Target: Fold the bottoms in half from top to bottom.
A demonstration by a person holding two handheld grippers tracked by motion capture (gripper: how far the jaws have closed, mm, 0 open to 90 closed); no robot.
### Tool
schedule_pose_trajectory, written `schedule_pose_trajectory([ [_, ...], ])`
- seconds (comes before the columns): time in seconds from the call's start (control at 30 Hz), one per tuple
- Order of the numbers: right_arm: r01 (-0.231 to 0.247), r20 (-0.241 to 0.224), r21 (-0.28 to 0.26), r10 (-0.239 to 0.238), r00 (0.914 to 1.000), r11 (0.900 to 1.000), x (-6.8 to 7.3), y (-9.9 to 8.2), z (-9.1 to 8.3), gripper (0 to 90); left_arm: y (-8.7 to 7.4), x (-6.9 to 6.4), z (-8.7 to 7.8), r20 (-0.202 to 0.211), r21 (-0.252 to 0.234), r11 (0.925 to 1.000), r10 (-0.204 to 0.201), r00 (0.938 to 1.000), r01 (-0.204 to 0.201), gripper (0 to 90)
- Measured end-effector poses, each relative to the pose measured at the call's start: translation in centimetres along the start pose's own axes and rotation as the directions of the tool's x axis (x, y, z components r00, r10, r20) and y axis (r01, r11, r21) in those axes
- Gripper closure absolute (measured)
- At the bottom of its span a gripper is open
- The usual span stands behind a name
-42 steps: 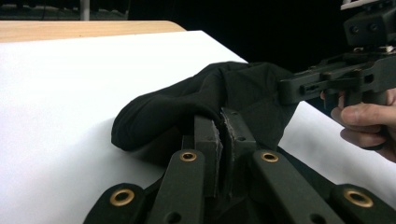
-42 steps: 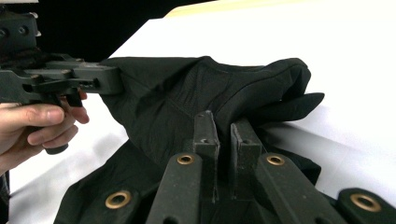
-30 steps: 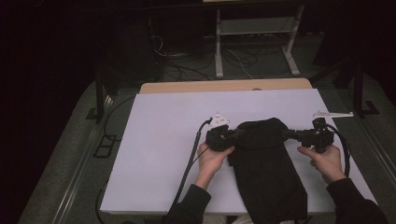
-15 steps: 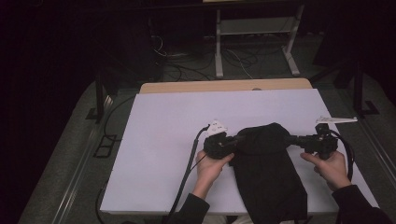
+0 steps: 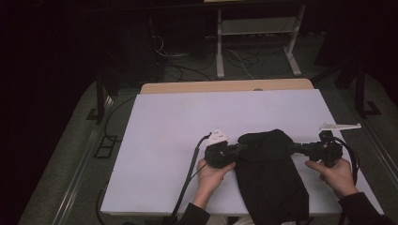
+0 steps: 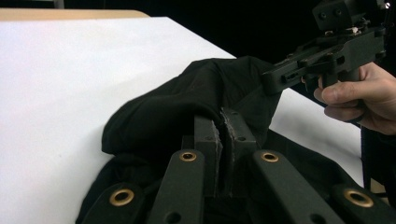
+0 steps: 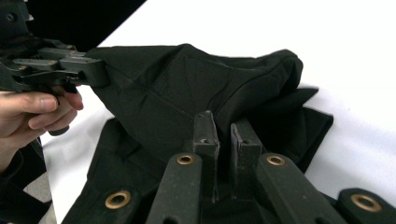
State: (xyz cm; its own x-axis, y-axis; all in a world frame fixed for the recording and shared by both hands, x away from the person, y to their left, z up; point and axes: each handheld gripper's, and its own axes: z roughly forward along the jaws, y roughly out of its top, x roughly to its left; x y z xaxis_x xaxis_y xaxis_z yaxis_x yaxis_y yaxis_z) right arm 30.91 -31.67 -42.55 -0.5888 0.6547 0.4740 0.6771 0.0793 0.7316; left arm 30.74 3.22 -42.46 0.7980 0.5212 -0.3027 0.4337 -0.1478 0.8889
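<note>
There, on the white table top, lay a black garment, its lower part trailing off the near edge toward the person while its upper end was lifted and bunched between the two tools. The left gripper came at it from the left side, its jaws nearly closed and pinching a fold of the black cloth, with the fabric edge caught between the pads in the left gripper view. The right gripper met the garment from the opposite side, its jaws likewise drawn narrow on the cloth; the material there was so dark that I could only say it seemed to be gripped near a seam. A hand held the left tool and another hand the right, both resting low over the table. A strip of bare wood showed along the table's far edge.
</note>
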Motion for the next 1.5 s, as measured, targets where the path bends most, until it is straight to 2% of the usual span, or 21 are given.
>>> schedule_pose_trajectory([
  [0.27, 0.004, 0.0, 0.035, -0.004, 1.0, 0.9994, 0.2, -0.3, 0.4, 82.3, -1.2, -0.3, -0.3, 0.009, 0.026, 0.9996, -0.008, 0.9999, 0.008, 84.7],
  [0.4, -0.01, -0.004, 0.08, 0.01, 0.9999, 0.9968, 0.0, -0.8, 0.8, 82.2, -1.8, -0.2, -0.4, 0.015, 0.04, 0.9991, -0.014, 0.9998, 0.013, 84.6],
  [0.57, -0.008, -0.007, 0.105, 0.009, 0.9999, 0.9945, 0.2, -1.0, 1.1, 82.1, -2.4, -0.1, -0.3, 0.022, 0.06, 0.9978, -0.031, 0.9993, 0.029, 84.6],
  [0.7, -0.014, -0.009, 0.127, 0.016, 0.9998, 0.9919, 0.2, -1.3, 1.1, 81.9, -2.9, -0.2, -0.2, 0.027, 0.077, 0.9968, -0.026, 0.9993, 0.023, 84.4],
  [0.93, -0.011, -0.009, 0.189, 0.013, 0.9999, 0.982, 0.2, -1.7, 1.6, 81.5, -3.7, -0.2, -0.1, 0.036, 0.103, 0.9941, -0.036, 0.9987, 0.032, 84.5],
  [1.27, -0.01, -0.001, 0.224, 0.011, 0.9999, 0.9744, 0.3, -1.8, 1.9, 80.6, -4.7, -0.3, -0.2, 0.037, 0.154, 0.9872, -0.049, 0.9981, 0.042, 84.5],
  [1.33, -0.007, 0.001, 0.221, 0.007, 1.0, 0.9752, 0.3, -1.8, 1.9, 78.7, -4.7, -0.3, -0.2, 0.04, 0.155, 0.9868, -0.053, 0.9978, 0.046, 84.5],
  [1.43, 0.024, -0.004, 0.193, -0.024, 0.9997, 0.9808, 0.6, -1.8, 1.7, 67.5, -4.7, -0.3, -0.1, 0.039, 0.162, 0.9861, -0.045, 0.9982, 0.038, 84.5],
  [1.5, 0.026, 0.011, 0.178, -0.029, 0.9995, 0.9838, 0.8, -1.8, 1.7, 59.3, -4.6, -0.3, -0.1, 0.039, 0.167, 0.9854, -0.04, 0.9985, 0.033, 84.5],
])
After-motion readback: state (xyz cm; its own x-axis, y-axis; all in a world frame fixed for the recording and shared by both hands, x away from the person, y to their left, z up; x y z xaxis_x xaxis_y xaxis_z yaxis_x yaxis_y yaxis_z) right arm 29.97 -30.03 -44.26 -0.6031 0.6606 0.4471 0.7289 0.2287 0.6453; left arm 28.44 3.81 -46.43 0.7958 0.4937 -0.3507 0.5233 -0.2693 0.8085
